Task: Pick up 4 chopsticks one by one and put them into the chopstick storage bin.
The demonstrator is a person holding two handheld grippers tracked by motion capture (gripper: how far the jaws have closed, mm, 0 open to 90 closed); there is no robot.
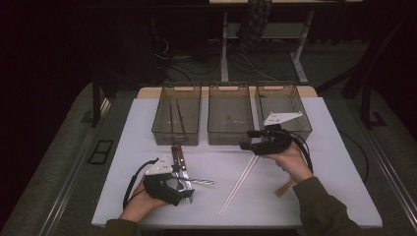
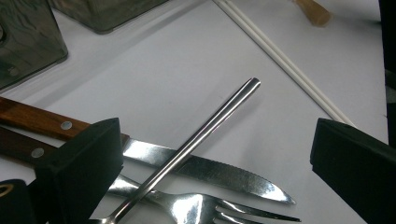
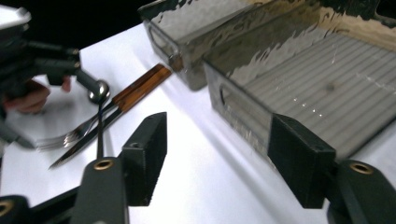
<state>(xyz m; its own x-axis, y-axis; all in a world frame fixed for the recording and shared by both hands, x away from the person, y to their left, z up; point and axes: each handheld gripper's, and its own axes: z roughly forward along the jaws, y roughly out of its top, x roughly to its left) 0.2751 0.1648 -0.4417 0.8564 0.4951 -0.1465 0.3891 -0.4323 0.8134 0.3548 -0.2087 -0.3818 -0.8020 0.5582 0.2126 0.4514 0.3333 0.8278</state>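
My left gripper (image 1: 186, 191) (image 2: 217, 140) rests low over a small pile of cutlery at the table's front left. Its jaws stand open on either side of a steel spoon handle (image 2: 205, 130) (image 1: 201, 181) without touching it. Under that handle lie a wood-handled knife (image 2: 210, 170) (image 1: 178, 155) and a fork (image 2: 196, 205). My right gripper (image 1: 246, 139) (image 3: 219, 135) hovers open and empty in front of the middle bin (image 1: 230, 137) (image 3: 238, 112), pointing left. A pair of white chopsticks (image 1: 238, 187) (image 2: 289, 63) lies on the table between my hands.
Three clear bins stand in a row at the back: the left bin (image 1: 177, 137) holds dark chopsticks (image 1: 176, 118), and the right bin (image 1: 295, 98) sits behind my right hand. A short wooden piece (image 1: 285, 188) lies by my right forearm.
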